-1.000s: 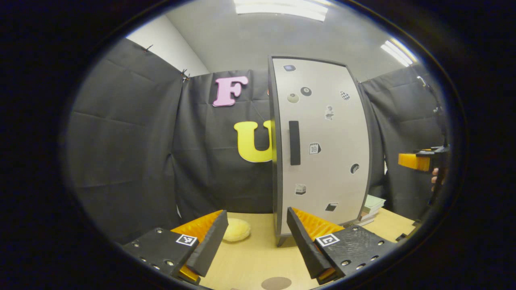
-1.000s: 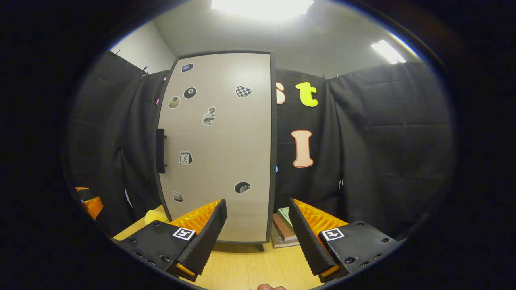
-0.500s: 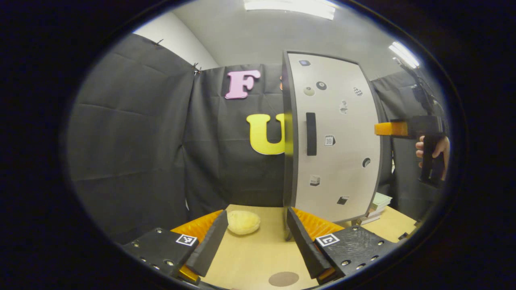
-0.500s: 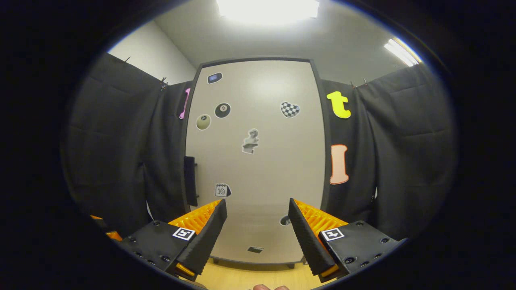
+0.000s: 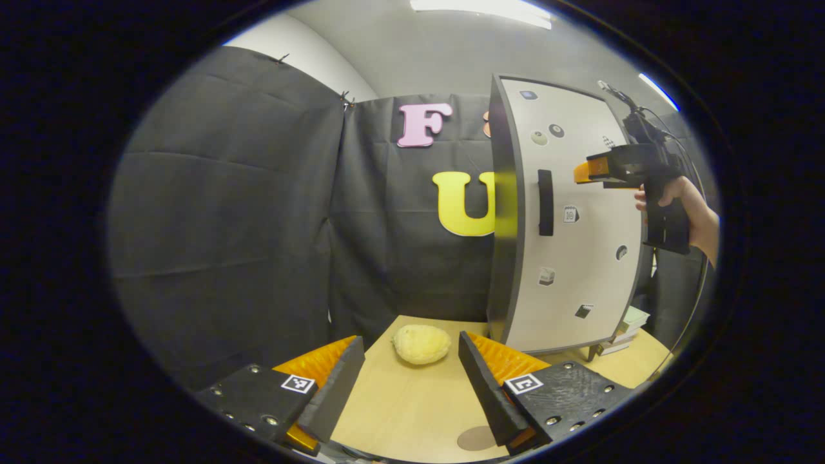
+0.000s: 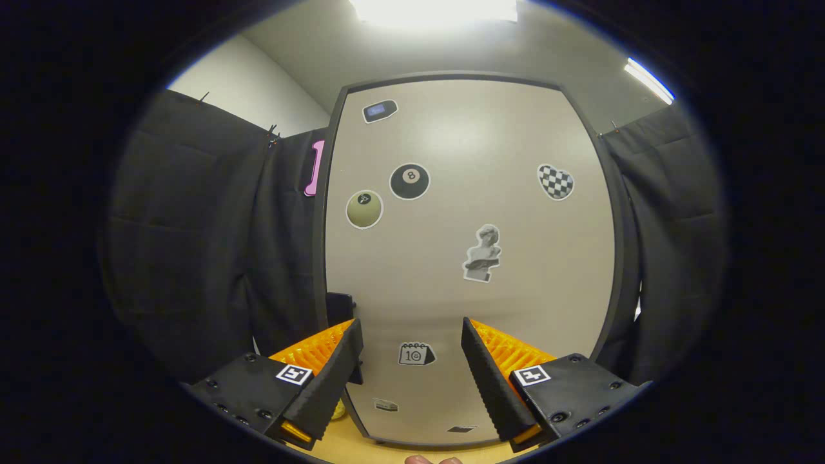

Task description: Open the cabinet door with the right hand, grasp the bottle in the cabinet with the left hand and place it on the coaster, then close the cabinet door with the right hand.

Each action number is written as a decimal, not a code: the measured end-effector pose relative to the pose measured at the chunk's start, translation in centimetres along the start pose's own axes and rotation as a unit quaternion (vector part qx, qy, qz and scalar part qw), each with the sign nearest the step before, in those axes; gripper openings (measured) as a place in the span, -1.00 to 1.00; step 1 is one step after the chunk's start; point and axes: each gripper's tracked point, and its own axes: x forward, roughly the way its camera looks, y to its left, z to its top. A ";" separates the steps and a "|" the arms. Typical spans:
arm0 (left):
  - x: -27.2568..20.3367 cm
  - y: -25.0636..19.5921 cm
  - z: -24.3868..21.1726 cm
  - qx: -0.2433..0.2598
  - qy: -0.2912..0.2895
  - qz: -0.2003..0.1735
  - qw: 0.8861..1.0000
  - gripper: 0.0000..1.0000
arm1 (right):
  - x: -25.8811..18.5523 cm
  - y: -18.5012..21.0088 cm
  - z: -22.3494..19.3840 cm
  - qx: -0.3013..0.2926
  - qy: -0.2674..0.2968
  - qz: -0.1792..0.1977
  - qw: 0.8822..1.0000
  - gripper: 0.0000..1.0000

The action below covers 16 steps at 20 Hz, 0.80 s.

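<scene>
The cabinet door (image 6: 470,258) is looming larger in the right gripper view than it was a second ago, stickers spreading across the frame, as I am bringing the right gripper (image 6: 412,380) up and in toward it. The door is sitting closed, its dark handle (image 5: 545,202) on the left edge, just off my left finger in that view. I judge the opening step is only starting: the jaws are standing wide apart, holding nothing, not yet on the handle. In the left gripper view, the right gripper (image 5: 602,173) is hovering level with the handle's top. The bottle is presumably behind the door, hidden. The left gripper (image 5: 412,386) is waiting low over the bench (image 5: 399,412), jaws wide and empty, near the coaster (image 5: 475,438) and a yellow sponge (image 5: 421,343).
</scene>
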 end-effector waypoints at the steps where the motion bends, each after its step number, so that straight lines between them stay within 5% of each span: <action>1: 0.1 0.5 -0.5 -0.001 0.006 0.006 1.000 0.82 | 0.5 0.7 -0.3 0.007 0.008 0.006 1.000 0.95; 7: 0.2 1.5 -1.1 -0.009 0.018 0.016 1.000 0.77 | 2.9 4.4 -2.6 0.013 0.041 0.035 0.998 0.94; 13: 0.0 2.6 -2.1 -0.006 0.032 0.022 0.999 0.82 | 5.3 5.4 -4.6 -0.005 0.063 0.017 0.998 0.95; 16: -0.2 3.3 -3.1 -0.015 0.043 0.031 0.999 0.77 | 6.0 5.8 -5.3 0.000 0.074 0.009 0.997 0.67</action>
